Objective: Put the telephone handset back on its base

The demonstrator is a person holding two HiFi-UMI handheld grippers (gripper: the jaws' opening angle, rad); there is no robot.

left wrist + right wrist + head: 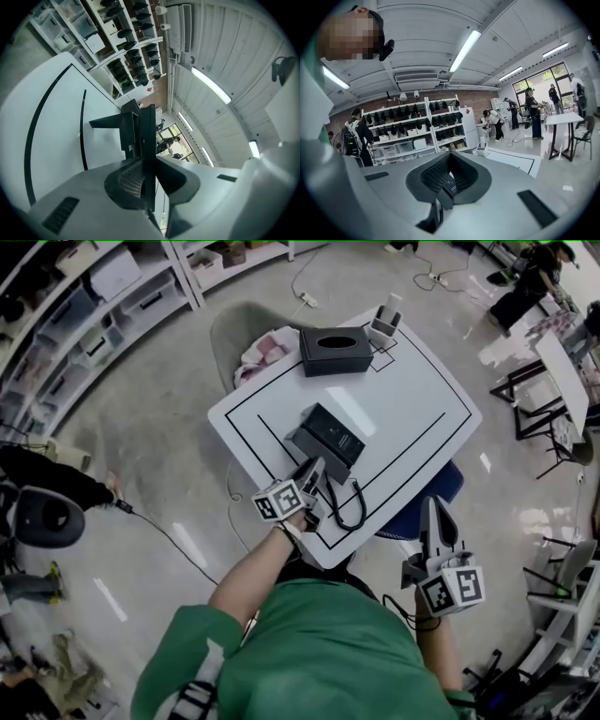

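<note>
Step in hand: carrying the handset [149, 131] to its base [333, 435]; judged as the last approach before seating, not yet a finished placement

Left tongs [311, 479]: closed tight on the handset, which shows in the left gripper view as a thin black slab standing edge-on between the ribbed pads; no gap shows on either side of it

Right tongs [435, 514]: jaws brought together with nothing between them; held off the lower right edge of the desk [412, 399], well apart from the telephone

Handset position: centre of the head view, at the lower left end of the base, just beside or touching it; whether it rests in the cradle cannot be told from here

Base position: middle of the desk, inside the black outline, lying at a slant; a black tissue box [335, 351] sits above it in the frame, well apart

Cord [354, 510]: loops on the desk below and right of the base; slack, not caught under the base as far as can be seen

Next move calls for: lining the handset up lengthwise with the cradle; lowering it flat until it bears on both ends; only then parting the left tongs and lifting straight away

Caution: a tilted handset may ride on the base edge; the cord loop should be kept out from under it
</note>
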